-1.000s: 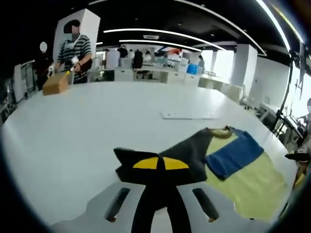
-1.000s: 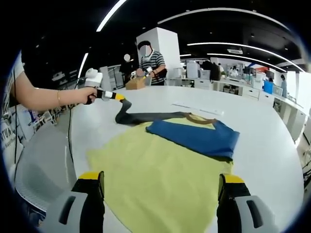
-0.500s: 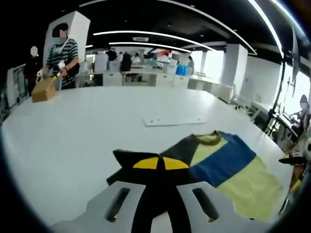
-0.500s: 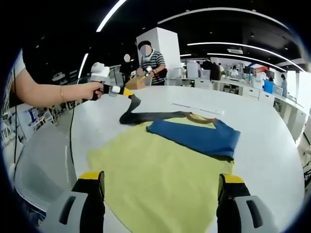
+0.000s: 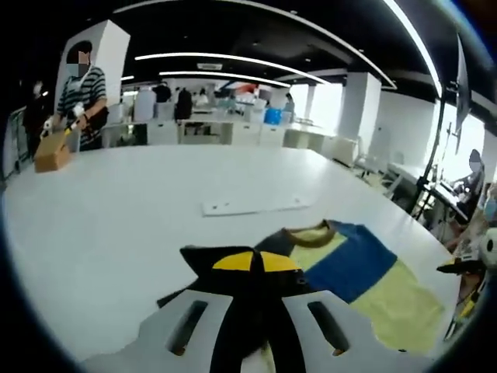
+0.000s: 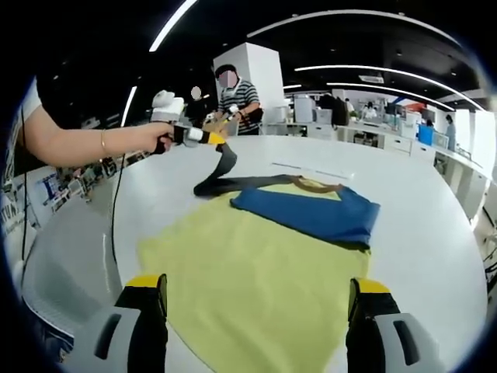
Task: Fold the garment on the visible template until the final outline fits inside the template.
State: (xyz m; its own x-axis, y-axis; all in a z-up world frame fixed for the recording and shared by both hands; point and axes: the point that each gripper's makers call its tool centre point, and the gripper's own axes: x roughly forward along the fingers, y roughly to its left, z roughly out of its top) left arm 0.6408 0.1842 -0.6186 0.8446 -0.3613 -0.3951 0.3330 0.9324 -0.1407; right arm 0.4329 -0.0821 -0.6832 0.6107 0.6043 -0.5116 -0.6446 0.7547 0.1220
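A: Near you, what do your jaws hold?

B: Your right gripper (image 6: 256, 299) stands wide open and empty over the yellow garment (image 6: 248, 264) on the bench (image 6: 435, 233). Your left gripper (image 5: 256, 264) is closed on the dark sleeve (image 6: 225, 167), lifted off the bench.

A: And farther out?

B: The blue sleeve (image 6: 311, 214) already lies folded across the chest. Carry the dark sleeve over likewise, keeping it taut and flat. No template outline is discernible.

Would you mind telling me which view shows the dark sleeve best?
The right gripper view: the dark sleeve hangs full-length from the left gripper. In the left gripper view, the jaws hide much of it.
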